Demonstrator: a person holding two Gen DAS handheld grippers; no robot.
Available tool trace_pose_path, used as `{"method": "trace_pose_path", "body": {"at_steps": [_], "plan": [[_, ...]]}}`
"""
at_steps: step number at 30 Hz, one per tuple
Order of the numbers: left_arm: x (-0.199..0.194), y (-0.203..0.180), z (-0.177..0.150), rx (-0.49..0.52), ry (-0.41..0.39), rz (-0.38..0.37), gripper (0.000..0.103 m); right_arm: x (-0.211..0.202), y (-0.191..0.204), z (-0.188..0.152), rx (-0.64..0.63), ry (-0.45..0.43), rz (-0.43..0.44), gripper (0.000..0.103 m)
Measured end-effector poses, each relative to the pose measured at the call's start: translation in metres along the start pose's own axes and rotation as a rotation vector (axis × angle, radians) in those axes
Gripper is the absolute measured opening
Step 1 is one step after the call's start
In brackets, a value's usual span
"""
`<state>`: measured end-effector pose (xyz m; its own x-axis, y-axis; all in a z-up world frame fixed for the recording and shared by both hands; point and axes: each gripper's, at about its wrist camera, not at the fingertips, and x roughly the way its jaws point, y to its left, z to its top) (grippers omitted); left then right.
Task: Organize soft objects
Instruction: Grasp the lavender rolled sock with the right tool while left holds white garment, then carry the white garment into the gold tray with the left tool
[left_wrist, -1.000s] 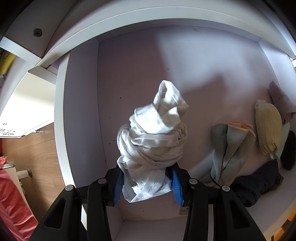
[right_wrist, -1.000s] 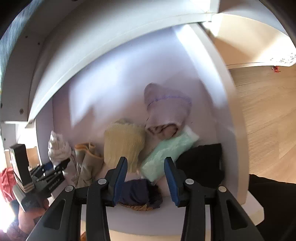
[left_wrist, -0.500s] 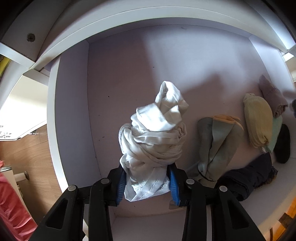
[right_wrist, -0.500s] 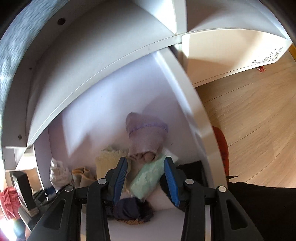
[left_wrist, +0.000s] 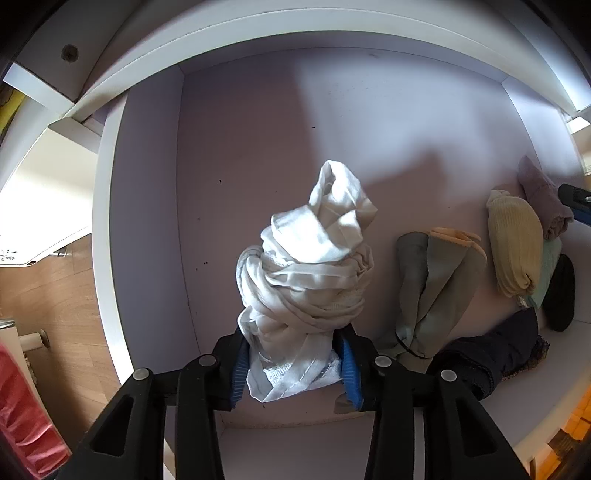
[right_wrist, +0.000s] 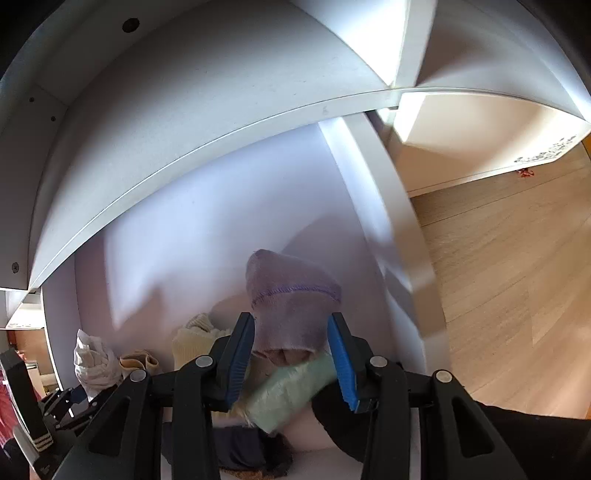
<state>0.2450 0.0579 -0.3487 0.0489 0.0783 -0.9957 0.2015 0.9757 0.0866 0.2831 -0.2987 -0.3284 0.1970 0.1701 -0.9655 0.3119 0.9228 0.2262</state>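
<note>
Two tools in a white shelf (left_wrist: 110, 206) cubby.
Left to right — the left tool (left_wrist: 293, 363) is clamped on a white cloth (left_wrist: 306, 280) by the left wall, its jaws just easing a little; then grey socks (left_wrist: 428, 291) and a yellow roll (left_wrist: 513, 247). The right tool (right_wrist: 291, 356) stands apart around a lilac sock (right_wrist: 291, 302), not pressing it — a green roll (right_wrist: 291, 391) lies below.

The right tongs (right_wrist: 291, 354) have advanced (blurred view) to straddle the mauve sock (right_wrist: 291, 306).
</note>
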Motion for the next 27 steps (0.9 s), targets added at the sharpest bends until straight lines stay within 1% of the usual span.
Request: {"method": "trace_pose_path", "body": {"at_steps": [4, 5, 6, 9, 13, 15, 17, 18, 21, 24, 27], "plan": [[0.0, 0.001, -0.001, -0.003, -0.001, 0.001, 0.044, 0.013, 0.006, 0.004, -0.055, 0.002, -0.013, 0.041], [0.0, 0.001, -0.001, -0.003, -0.001, 0.001, 0.044, 0.016, 0.01, 0.004, -0.074, 0.006, -0.022, 0.039], [-0.001, 0.001, -0.001, -0.004, 0.001, 0.001, 0.044, 0.021, 0.013, 0.004, -0.096, 0.014, -0.039, 0.033], [0.0, 0.002, -0.002, -0.013, 0.007, -0.003, 0.044, 0.028, 0.021, 0.002, -0.147, 0.011, -0.088, 0.029], [-0.004, 0.003, 0.0, -0.021, 0.01, -0.01, 0.043, 0.028, 0.023, -0.001, -0.151, 0.007, -0.084, 0.027], [-0.008, 0.003, 0.0, -0.02, 0.005, -0.027, 0.043, 0.028, 0.024, -0.003, -0.16, 0.011, -0.082, 0.025], [-0.015, 0.002, 0.0, -0.021, -0.006, -0.05, 0.042, 0.031, 0.027, -0.005, -0.174, 0.02, -0.087, 0.025], [-0.02, 0.002, -0.001, -0.023, -0.014, -0.065, 0.042, 0.032, 0.026, -0.006, -0.169, 0.023, -0.085, 0.027], [-0.037, -0.001, -0.002, -0.018, -0.049, -0.115, 0.042, 0.033, 0.024, -0.008, -0.14, 0.027, -0.074, 0.027], [-0.058, -0.002, -0.005, -0.033, -0.088, -0.192, 0.042, 0.033, 0.02, -0.007, -0.13, 0.027, -0.069, 0.028], [-0.089, -0.004, -0.013, -0.034, -0.15, -0.274, 0.042, 0.027, 0.016, -0.007, -0.151, 0.02, -0.079, 0.028]]}}
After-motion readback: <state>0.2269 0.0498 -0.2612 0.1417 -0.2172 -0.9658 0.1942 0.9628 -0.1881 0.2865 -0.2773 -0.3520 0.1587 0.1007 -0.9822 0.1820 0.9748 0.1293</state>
